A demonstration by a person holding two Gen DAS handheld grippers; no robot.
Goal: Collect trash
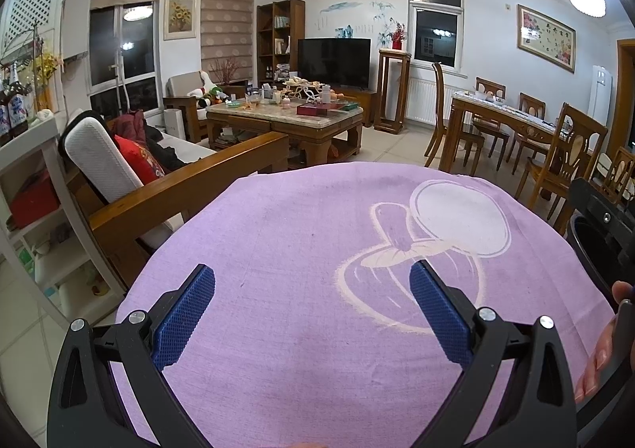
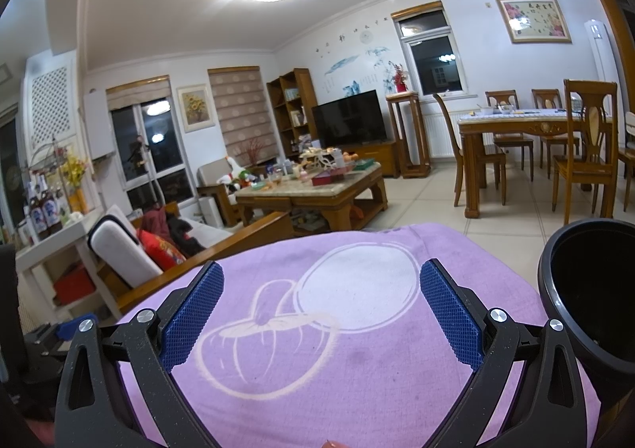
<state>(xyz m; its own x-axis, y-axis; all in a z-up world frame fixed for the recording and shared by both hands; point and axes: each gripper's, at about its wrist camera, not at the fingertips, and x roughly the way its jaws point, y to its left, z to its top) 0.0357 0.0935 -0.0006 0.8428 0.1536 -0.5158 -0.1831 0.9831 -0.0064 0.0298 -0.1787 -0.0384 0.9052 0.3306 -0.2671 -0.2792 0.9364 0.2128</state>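
While both grippers hang over the purple cloth point(image 1: 301, 249), I read the scene from my left side across. My left gripper point(image 1: 313, 313) has its blue pads spread wide with nothing between them; only bare cloth with a pale printed figure shows in the gap. Left of its left finger the cloth falls away to a wooden sofa arm point(image 1: 190, 186) and a white shelf unit point(image 1: 35, 178). Past its right finger, at the frame edge, sits part of the black bin point(image 1: 595, 245), partly hidden by dark rig parts, with a hand point(image 1: 603, 352) below it.

My right gripper point(image 2: 321, 313) is likewise spread wide and empty above the same cloth. Just beyond its right finger stands the black bin, mouth open and upward; its inside is too dark to tell what it holds.

I see no loose trash on the cloth. That fits either a cleared surface or one where the litter lies elsewhere, perhaps on the cluttered coffee table point(image 2: 313, 194) well ahead of the fingertips; I cannot tell which.

To work well from here, I would keep the fingers wide and level, and approach any piece squarely.

The cloth's far edge curves off just ahead of both fingertips, with open tiled floor point(image 2: 476, 210) beyond on the right. The bin rim crowds my right finger, so swings that way need care.
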